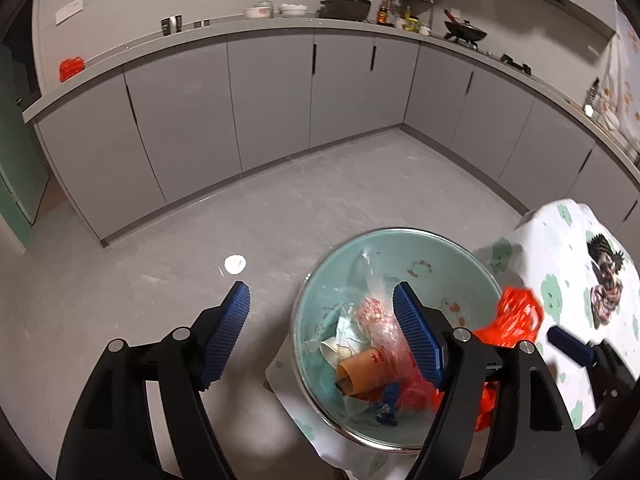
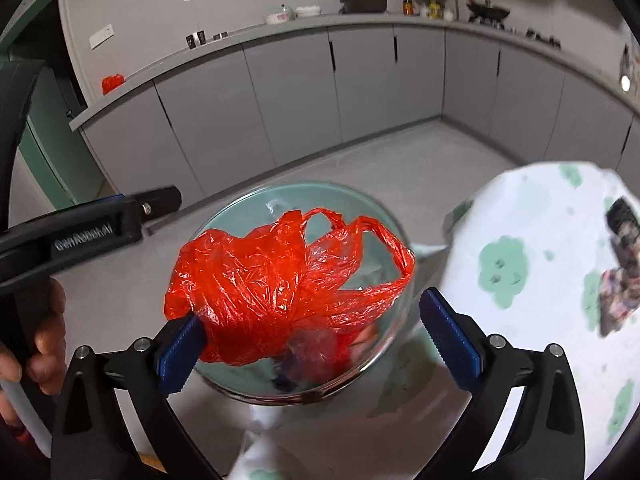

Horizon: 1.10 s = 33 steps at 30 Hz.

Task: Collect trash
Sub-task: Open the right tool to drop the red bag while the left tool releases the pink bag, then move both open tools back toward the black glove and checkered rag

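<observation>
Over the bowl (image 2: 224,216), right gripper (image 2: 308,336) gapes, red bag (image 2: 272,280) dropping toward six o'clock; left gripper (image 1: 320,332) likewise apart.

I'm seeing my left gripper (image 1: 322,320) standing wide, nothing between the pads. Its right finger (image 1: 416,332) is hanging over the green bowl (image 1: 440,248) of trash: clear bag (image 1: 376,312), paper cup (image 1: 360,372). Red bag (image 1: 516,316) is draping over the rim by the tablecloth (image 1: 568,248).

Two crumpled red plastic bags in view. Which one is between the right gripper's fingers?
The crumpled red plastic bag over the pale green bowl, against one blue pad of the open right gripper. The other red bag lies far off on the grey counter.
</observation>
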Tool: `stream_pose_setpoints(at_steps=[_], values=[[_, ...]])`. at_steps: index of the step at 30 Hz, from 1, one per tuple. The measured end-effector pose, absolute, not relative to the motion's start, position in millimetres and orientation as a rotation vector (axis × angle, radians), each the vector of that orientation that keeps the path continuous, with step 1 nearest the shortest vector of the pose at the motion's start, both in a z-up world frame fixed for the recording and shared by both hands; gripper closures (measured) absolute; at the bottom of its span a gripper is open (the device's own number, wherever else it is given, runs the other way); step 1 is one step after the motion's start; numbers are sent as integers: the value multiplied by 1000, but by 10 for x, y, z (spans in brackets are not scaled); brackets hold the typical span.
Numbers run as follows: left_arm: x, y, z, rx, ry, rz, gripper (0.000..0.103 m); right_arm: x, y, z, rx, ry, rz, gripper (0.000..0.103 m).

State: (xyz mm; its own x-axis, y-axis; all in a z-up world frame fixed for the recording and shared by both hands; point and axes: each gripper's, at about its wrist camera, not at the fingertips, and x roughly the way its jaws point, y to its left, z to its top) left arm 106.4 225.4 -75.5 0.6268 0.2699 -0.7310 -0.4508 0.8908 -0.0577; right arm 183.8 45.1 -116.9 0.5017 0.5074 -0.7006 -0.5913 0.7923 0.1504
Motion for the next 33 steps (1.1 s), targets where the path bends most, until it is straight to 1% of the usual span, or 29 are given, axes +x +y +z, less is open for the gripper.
stream_pose_setpoints(at_steps=[4,17,23,33], values=[[1048,2275,-748,-232,788,429,29,1919,428,-1188,-26,885,681,5],[1119,1963,-937,-95,837,299,29,1910,502,-1209,-129,840,592,4],[1177,2018,-1115,-122,889,290,29,1859,523,-1215,-143,828,621,5],[1165,2169,-1163,-136,897,322,29,1927,429,-1203,-84,843,624,5]])
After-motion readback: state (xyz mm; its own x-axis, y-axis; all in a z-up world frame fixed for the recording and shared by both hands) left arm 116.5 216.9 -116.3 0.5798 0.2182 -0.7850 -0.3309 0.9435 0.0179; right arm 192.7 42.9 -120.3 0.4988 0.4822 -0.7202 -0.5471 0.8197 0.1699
